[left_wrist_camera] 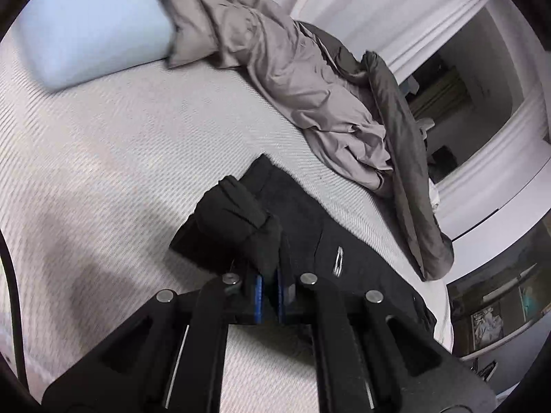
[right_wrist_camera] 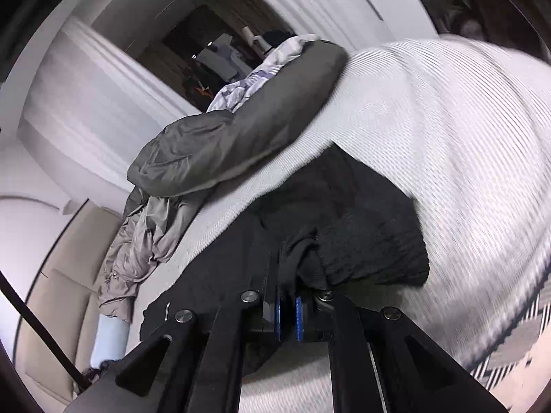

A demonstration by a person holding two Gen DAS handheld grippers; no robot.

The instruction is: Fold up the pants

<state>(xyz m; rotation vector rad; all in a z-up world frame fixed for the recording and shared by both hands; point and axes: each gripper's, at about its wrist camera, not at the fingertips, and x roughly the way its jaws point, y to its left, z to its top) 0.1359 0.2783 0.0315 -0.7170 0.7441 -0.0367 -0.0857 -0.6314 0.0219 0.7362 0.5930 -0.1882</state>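
Both grippers are clamped on the black pants — the left gripper has a bunched fold of dark cloth pinched tight between its blue pads, and the right gripper bites a gathered edge the same way. The pants lie across the white ribbed bed cover, lifted at both grips, near a crumpled taupe sheet and a dark grey duvet — pale blue pillow beyond.

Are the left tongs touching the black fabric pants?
Touching. The left wrist view shows the left tongs shut on a bunched fold of the black pants.
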